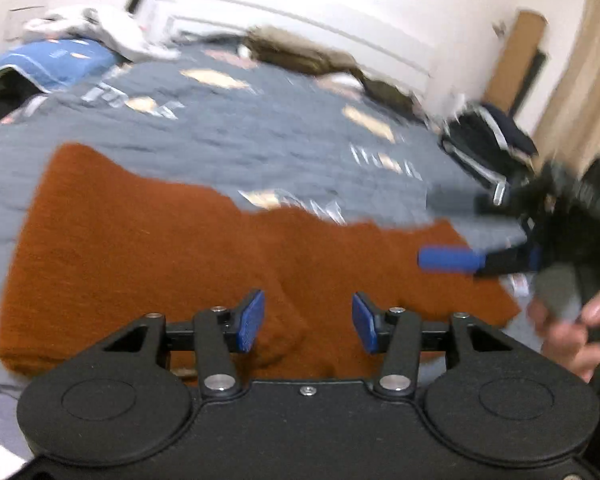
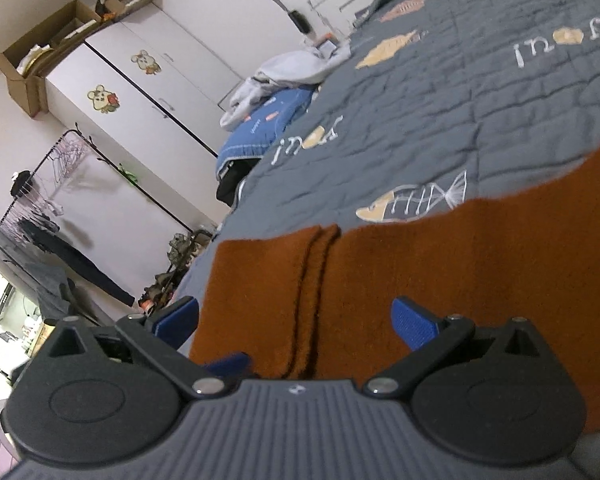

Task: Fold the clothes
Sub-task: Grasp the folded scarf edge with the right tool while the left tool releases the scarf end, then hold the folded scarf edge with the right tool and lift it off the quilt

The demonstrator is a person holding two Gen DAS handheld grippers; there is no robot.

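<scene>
- The rust-orange garment [image 1: 172, 264] lies folded and flat on the grey quilt [image 1: 260, 136], at the bed's near edge.
- The left gripper [image 1: 308, 322] hangs over it, jaws moderately apart and holding nothing.
- The right gripper [image 2: 296, 322] stands wide open and empty over the garment's end.
- Beyond the quilt are a white wardrobe [image 2: 140, 92] and a clothes rack [image 2: 40, 200].

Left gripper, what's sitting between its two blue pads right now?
Only the rust-orange garment, lying flat on the grey quilt. The left gripper is open with nothing pinched; the left wrist view shows this.
</scene>
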